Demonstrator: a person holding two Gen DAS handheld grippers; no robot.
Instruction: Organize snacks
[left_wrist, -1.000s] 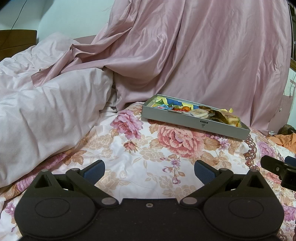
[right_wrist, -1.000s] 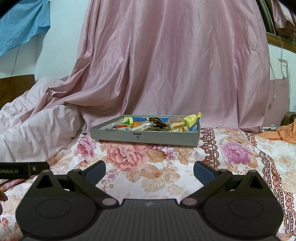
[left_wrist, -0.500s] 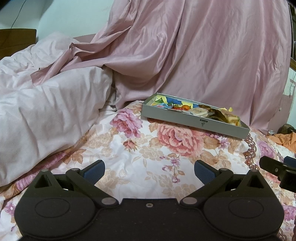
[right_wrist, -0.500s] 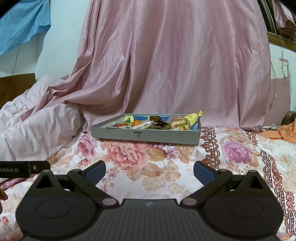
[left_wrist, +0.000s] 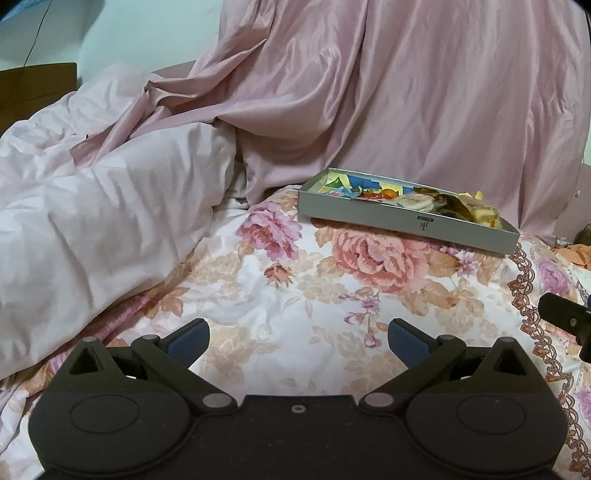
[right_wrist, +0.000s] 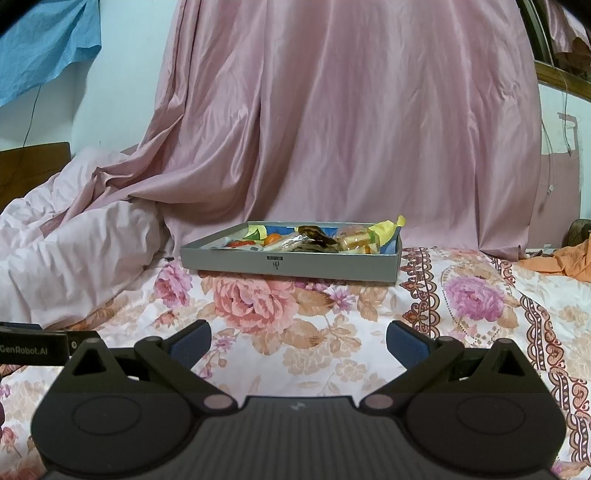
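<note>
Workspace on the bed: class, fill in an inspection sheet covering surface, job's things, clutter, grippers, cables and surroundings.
Surface: floral bedsheet, soft and wrinkled.
Job's things: grey tray lying on the sheet, holding mixed wrapped snacks in a jumble.
Clutter: pale pink duvet bunched to the left; orange cloth at the right edge.
Grippers: left gripper and right gripper both short of the tray, jaws wide apart, holding nothing.
Cables: thin black wire down the wall.
Surroundings: pink curtain behind the tray; blue cloth hanging upper left.

You see a shallow grey rectangular cardboard tray (right_wrist: 295, 263) lying flat on the bed, filled with mixed colourful wrapped snacks (right_wrist: 317, 239).
</note>
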